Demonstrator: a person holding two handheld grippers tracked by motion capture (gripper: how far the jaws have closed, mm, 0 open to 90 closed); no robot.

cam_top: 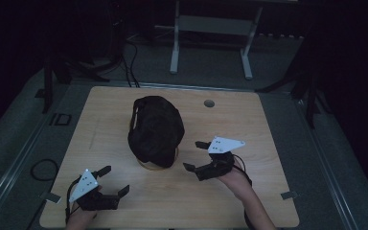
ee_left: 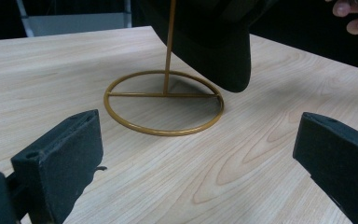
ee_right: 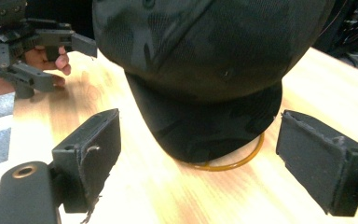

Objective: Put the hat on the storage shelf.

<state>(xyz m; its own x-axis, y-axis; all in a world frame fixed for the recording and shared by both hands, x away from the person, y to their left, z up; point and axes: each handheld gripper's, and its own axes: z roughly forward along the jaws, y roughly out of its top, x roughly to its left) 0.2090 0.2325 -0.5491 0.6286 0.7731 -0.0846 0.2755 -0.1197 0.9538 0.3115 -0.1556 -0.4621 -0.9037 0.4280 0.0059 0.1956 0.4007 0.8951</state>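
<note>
A black camouflage cap (cam_top: 155,129) hangs on a gold wire stand (ee_left: 164,100) in the middle of the wooden table (cam_top: 249,120); its brim (ee_right: 214,123) points toward the person. The stand's ring base (ee_right: 242,158) rests flat on the wood. My left gripper (cam_top: 112,181) is open near the front left edge, aimed at the stand, nothing between its jaws. My right gripper (cam_top: 195,155) is open just right of the cap's brim, also empty. From the right gripper view the left gripper (ee_right: 46,60) appears beyond the cap.
A round cable hole (cam_top: 209,103) sits in the table's far right part. A white metal frame (cam_top: 211,28) stands on the floor behind the table, with cables (cam_top: 129,67) at the back left. Bare wood lies on both sides of the cap.
</note>
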